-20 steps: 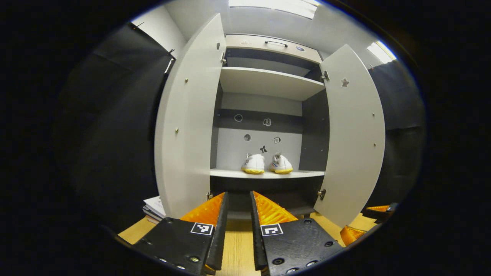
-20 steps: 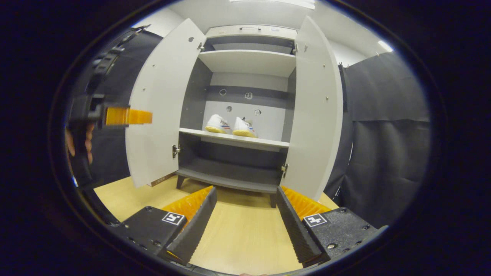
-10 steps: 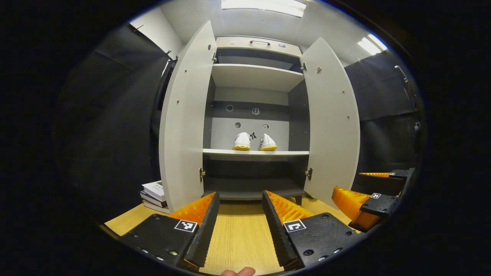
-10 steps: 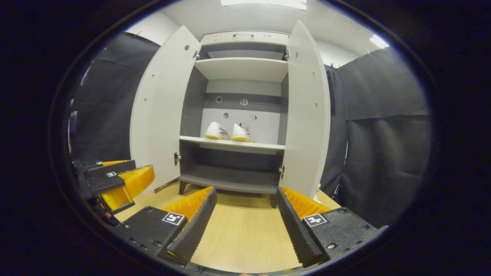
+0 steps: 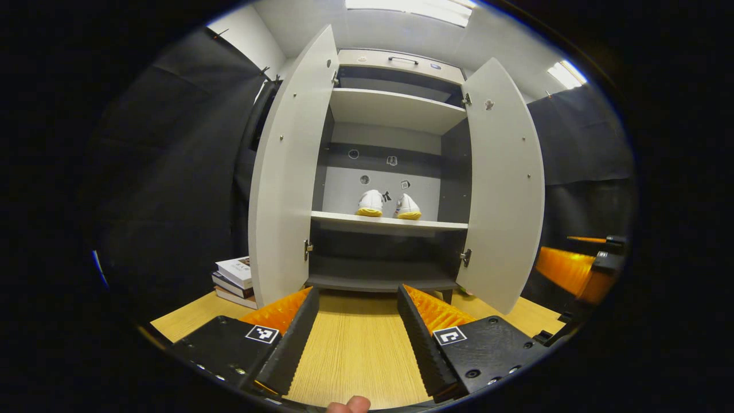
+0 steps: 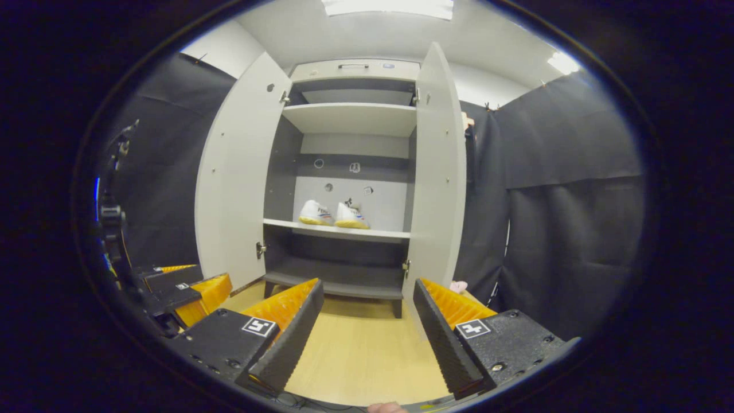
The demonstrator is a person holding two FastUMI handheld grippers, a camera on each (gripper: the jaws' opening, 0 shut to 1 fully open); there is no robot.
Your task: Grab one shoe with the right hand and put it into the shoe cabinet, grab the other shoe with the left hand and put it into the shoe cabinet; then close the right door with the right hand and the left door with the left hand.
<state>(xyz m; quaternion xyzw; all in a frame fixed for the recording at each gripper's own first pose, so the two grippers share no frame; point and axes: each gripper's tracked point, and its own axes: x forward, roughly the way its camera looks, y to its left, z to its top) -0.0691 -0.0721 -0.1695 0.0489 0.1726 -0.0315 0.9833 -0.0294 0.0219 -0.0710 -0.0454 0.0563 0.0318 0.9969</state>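
Wooden tabletop (image 5: 355,350) bare before open white shoe cabinet (image 5: 395,109), stacked books (image 5: 234,278) beside left door (image 5: 287,183), both white yellow-soled shoes (image 5: 389,205) shelved, left gripper (image 5: 355,338) and right gripper (image 6: 367,327) unclenched, empty, pulled back farther than before.

floor (image 5: 355,350) before shoe cabinet (image 5: 395,112): open | left door (image 5: 287,183), right door (image 5: 504,189): flank opening | books (image 5: 235,278): beside left door

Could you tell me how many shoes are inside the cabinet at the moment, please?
2. Both sit side by side on the middle shelf of the open cabinet: the left shoe and the right shoe. The lower shelf's dark back corners could hide more.
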